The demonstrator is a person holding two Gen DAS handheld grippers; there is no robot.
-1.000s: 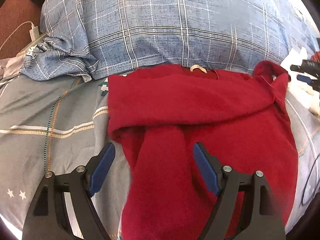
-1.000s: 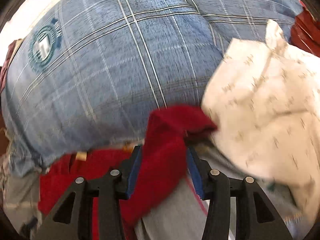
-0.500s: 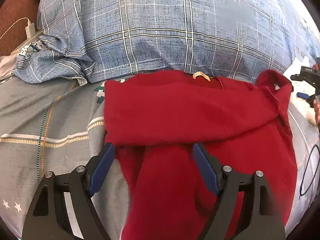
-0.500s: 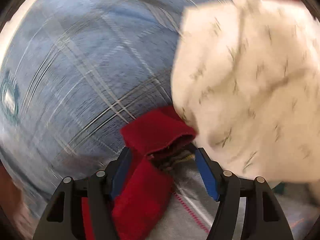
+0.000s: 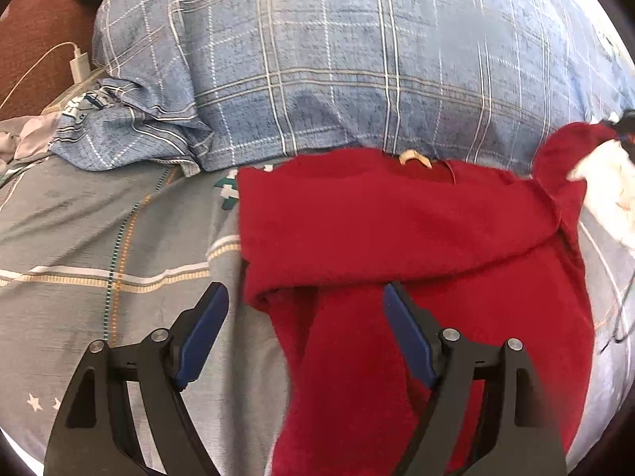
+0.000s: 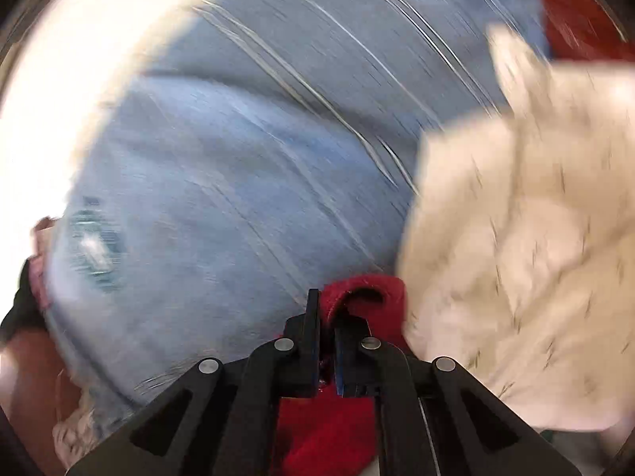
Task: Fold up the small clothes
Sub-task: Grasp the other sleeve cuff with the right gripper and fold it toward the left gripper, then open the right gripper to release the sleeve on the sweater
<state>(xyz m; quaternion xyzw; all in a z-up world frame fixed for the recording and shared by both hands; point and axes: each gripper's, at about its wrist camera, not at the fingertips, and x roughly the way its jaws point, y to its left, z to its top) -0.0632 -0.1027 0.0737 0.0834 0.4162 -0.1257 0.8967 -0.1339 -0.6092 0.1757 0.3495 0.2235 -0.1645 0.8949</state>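
A small red sweater point(image 5: 416, 238) lies on the grey bedsheet point(image 5: 99, 238), its neck label toward the blue plaid pillow point(image 5: 337, 59). Its left sleeve is folded across the body. My left gripper point(image 5: 305, 329) is open and hovers over the sweater's lower left part, touching nothing. My right gripper point(image 6: 327, 337) is shut on the cuff of the sweater's right sleeve point(image 6: 369, 289). That sleeve cuff also shows lifted at the far right of the left wrist view point(image 5: 571, 142). The right wrist view is motion-blurred.
A cream patterned garment point(image 6: 516, 238) lies right of the sweater and also shows in the left wrist view point(image 5: 607, 182). A white charger and cable point(image 5: 79, 63) sit at the back left by a brown headboard point(image 5: 35, 39). Another red item point(image 6: 579, 12) lies far right.
My right gripper has closed on the red sleeve cuff and is moving fast. The left gripper stayed open and shifted only slightly over the sweater.
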